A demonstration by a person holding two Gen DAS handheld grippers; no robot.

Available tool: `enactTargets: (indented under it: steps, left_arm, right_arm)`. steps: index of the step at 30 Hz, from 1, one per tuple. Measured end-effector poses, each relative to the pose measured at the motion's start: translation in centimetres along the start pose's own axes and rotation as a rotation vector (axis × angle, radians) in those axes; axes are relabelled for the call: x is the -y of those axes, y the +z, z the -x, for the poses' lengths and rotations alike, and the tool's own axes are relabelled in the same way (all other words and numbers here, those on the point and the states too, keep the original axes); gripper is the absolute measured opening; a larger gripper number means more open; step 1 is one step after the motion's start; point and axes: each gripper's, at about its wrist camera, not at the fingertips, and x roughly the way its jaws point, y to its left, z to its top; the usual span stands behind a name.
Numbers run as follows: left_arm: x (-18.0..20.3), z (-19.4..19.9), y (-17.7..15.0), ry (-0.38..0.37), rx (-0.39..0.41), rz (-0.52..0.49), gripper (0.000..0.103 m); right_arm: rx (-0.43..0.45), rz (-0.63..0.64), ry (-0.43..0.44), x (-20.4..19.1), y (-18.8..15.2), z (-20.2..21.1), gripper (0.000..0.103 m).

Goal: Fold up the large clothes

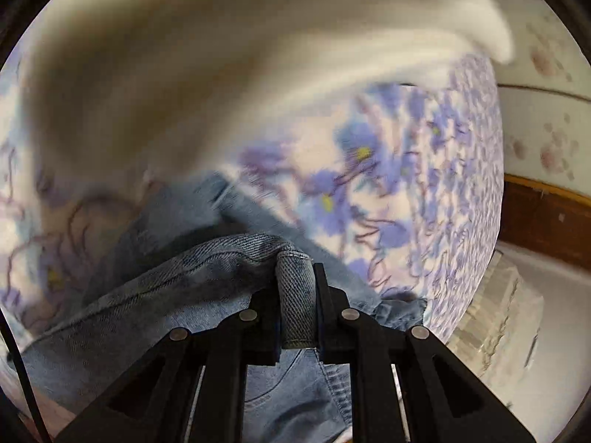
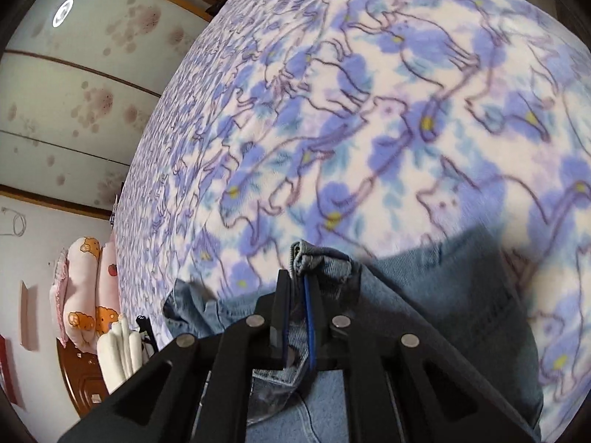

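Jaws on both sides are clamped: my left gripper [image 1: 297, 295] pinches a rolled edge of the denim garment [image 1: 147, 295], my right gripper [image 2: 297, 306] a bunched corner. Heavy twill hangs over the fuzzy floral bedspread [image 2: 369, 129], so I judge folding barely begun.

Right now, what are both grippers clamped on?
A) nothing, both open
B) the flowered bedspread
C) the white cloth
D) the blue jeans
D: the left gripper and the right gripper each pinch a fold of the blue jeans above the flowered bedspread.
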Motion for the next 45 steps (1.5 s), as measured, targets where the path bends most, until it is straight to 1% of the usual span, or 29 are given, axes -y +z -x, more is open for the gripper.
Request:
enactTargets:
  steps: [2,4,6,7,10,12,13,14,15,17,20,22,24,26,27,30,32,33,34,35,38,40,42,45]
  left_arm:
    - [2.3,-0.1,-0.2,0.037,0.032,-0.08,0.011]
    - [3.5,-0.6,-0.1,0.097,0.039,-0.119,0.011]
    - [3.5,-0.7,-0.1,0.123,0.047,-0.123,0.011]
    - [3.2,-0.7,-0.1,0.13,0.05,-0.119,0.011]
    - [3.0,-0.7,-0.4,0.142,0.048,-0.149,0.015]
    - [3.2,-0.1,-0.9,0.152,0.049,-0.199,0.036]
    - [3.8,0.3,-1.3,0.174,0.062,-0.252,0.043]
    - [4.3,0.7,-1.6,0.191,0.071,-0.289,0.055]
    - [5.1,1.3,-2.3,0.207,0.079,-0.35,0.065]
    - [6.3,2.1,-3.6,0.198,0.053,-0.44,0.071]
    - [7.6,3.0,-5.5,0.222,0.032,-0.55,0.071]
    - [8.2,3.8,-6.7,0.251,0.045,-0.624,0.071]
    - [8.4,4.7,-7.7,0.259,0.057,-0.658,0.074]
    - [8.1,5.8,-8.6,0.236,0.06,-0.668,0.081]
    - [7.9,6.3,-8.9,0.224,0.06,-0.667,0.081]
    - [6.5,8.1,-10.1,0.173,0.042,-0.678,0.081]
    - [5.3,9.2,-11.0,0.154,0.041,-0.687,0.081]
    - [4.7,9.7,-11.5,0.156,0.05,-0.701,0.081]
    - [4.0,10.2,-12.0,0.17,0.064,-0.719,0.081]
    - [3.4,10.4,-12.5,0.189,0.075,-0.738,0.081]
    - [1.9,10.8,-13.5,0.228,0.092,-0.784,0.082]
    - [0.5,10.7,-13.9,0.248,0.076,-0.799,0.082]
    - [-0.6,10.6,-14.0,0.265,0.064,-0.808,0.082]
    - [-2.3,10.3,-13.6,0.303,0.054,-0.81,0.082]
  right_arm:
    - [0.011,0.019,-0.005,-0.4,0.6,-0.5,0.007]
    - [0.022,0.079,-0.071,-1.4,1.3,-1.1,0.005]
    - [0.068,0.144,-0.121,-2.3,1.6,-0.8,0.005]
    - [0.078,0.166,-0.132,-2.7,1.7,-0.7,0.006]
    - [0.064,0.211,-0.169,-3.3,1.9,-0.4,0.006]
    - [0.033,0.238,-0.192,-3.3,1.8,-0.2,0.006]
    - [0.024,0.243,-0.193,-3.2,1.8,0.0,0.006]
    - [0.009,0.249,-0.196,-3.0,1.7,0.1,0.006]
    - [-0.007,0.252,-0.201,-2.8,1.6,0.5,0.006]
    - [-0.021,0.25,-0.215,-2.3,1.2,1.0,0.006]
    - [-0.049,0.277,-0.236,-1.9,0.2,2.0,0.006]
    - [-0.069,0.309,-0.258,-1.9,-0.6,2.6,0.006]
    - [-0.082,0.353,-0.261,-1.9,-1.6,3.7,0.007]
    - [-0.091,0.365,-0.235,-1.7,-2.5,4.8,0.014]
    - [-0.096,0.37,-0.216,-1.5,-3.0,5.7,0.018]
    - [-0.102,0.402,-0.169,-1.3,-4.4,7.4,0.021]
    - [-0.101,0.43,-0.164,-1.1,-5.2,8.2,0.03]
    - [-0.101,0.45,-0.172,-0.9,-5.7,8.6,0.037]
    - [-0.098,0.466,-0.185,-0.7,-6.1,8.9,0.04]
    - [-0.095,0.483,-0.208,-0.3,-6.6,9.3,0.04]
    - [-0.113,0.474,-0.223,0.9,-7.4,10.0,0.041]
    - [-0.122,0.476,-0.24,1.7,-7.7,10.2,0.043]
    - [-0.132,0.51,-0.278,2.3,-8.4,10.2,0.046]
    - [-0.154,0.553,-0.322,3.5,-9.3,10.0,0.046]
